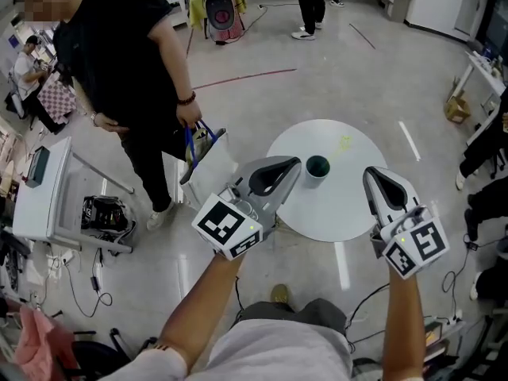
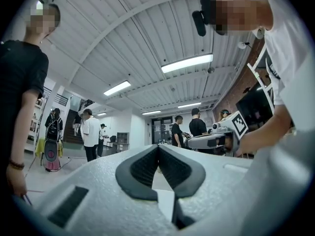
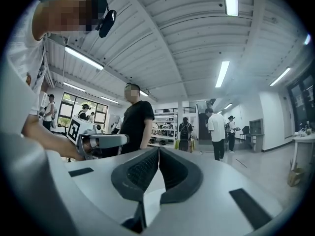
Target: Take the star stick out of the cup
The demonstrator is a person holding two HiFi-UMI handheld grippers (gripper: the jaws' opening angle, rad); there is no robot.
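Note:
A dark green cup [image 1: 317, 167] stands on the round white table [image 1: 317, 213]. A pale yellow-green star stick [image 1: 342, 144] lies flat on the tabletop just beyond the cup, outside it. My left gripper [image 1: 292, 165] hovers at the table's left edge, beside the cup, shut and holding nothing. My right gripper [image 1: 371, 175] hangs over the table's right side, also shut and holding nothing. In the left gripper view the jaws [image 2: 158, 147] meet with nothing between them, and the right gripper [image 2: 216, 139] shows beyond. In the right gripper view the jaws [image 3: 158, 149] are closed too.
A person in black [image 1: 119, 62] stands left of the table holding a white bag [image 1: 208, 163]. A grey desk [image 1: 40, 201] and floor cables lie at the far left. More people stand at the back, and a seated person's leg [image 1: 480, 153] is at the right.

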